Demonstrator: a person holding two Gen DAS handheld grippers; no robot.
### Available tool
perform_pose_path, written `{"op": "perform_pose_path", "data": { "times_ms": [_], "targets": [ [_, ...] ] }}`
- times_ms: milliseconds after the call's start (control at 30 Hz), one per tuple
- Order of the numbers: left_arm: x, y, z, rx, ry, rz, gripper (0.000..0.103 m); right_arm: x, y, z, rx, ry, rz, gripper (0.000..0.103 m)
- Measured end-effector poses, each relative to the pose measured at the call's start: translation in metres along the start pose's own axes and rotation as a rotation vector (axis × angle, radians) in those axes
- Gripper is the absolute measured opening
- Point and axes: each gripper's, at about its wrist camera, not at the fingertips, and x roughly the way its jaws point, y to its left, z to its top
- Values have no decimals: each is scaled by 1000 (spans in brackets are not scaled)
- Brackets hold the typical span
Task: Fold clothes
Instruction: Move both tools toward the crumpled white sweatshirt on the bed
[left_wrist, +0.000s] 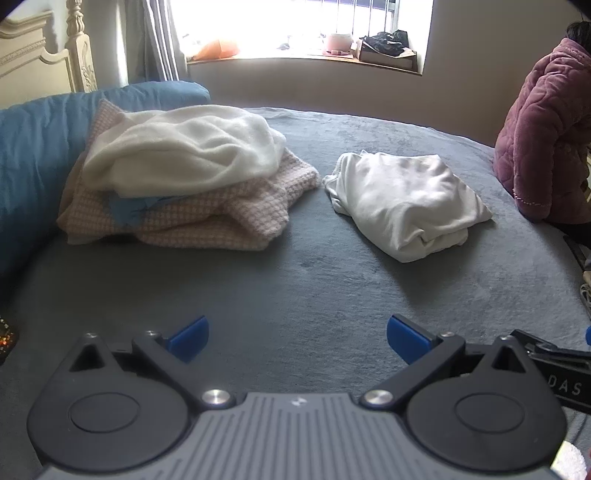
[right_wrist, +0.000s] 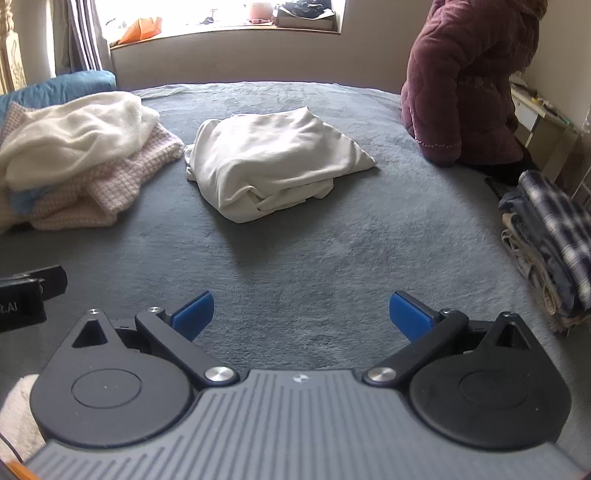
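1. The left gripper (left_wrist: 297, 338) hovers low over the grey bed cover (left_wrist: 295, 280), its blue fingers spread wide with nothing between them. The right gripper (right_wrist: 301, 314) stands the same way: wide apart, empty, only bare cover in the gap.

2. The white garment (right_wrist: 273, 162) lies straight ahead of the right gripper and ahead to the right of the left one, well apart from both. It is gathered into a compact bundle, layers showing at its near edge, though the edges sit uneven. I judge it lies roughly folded; whether more folding is meant for it, this moment cannot settle.

3. Ahead and to the left sits a loose pile: a cream fleece piece (left_wrist: 177, 147) draped over a pink checked knit (left_wrist: 207, 214), with a blue scrap (left_wrist: 129, 212) peeking between them. These lie crumpled, not squared, so they look like work for folding.

4. Both grippers held back and empty suits a pause between garments, with open cover ahead for spreading one out.

5. Around: a blue pillow (left_wrist: 40, 147) far left, a plaid stack (right_wrist: 550, 236) at the right gripper's right, and a person in a quilted maroon jacket (right_wrist: 469, 81) seated at the far right edge. Nothing blocks the way to either pile.
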Motion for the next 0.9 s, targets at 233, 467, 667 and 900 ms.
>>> {"op": "perform_pose_path", "data": {
  "times_ms": [233,467,667,900],
  "targets": [
    [-1,-5,-2,18,0,7,103,-1,-5,2,10,5,3,102],
    [-1,-6,-4,20,-3,-15,103,-2,-5,1,13,5,1,102],
    [-2,3,-2,-24,-32,-41,103,0,-2,1,4,14,-3,102],
    [-2,13,-1,-65,-58,-66,103,5,1,0,7,31,4,102]
  ]
}}
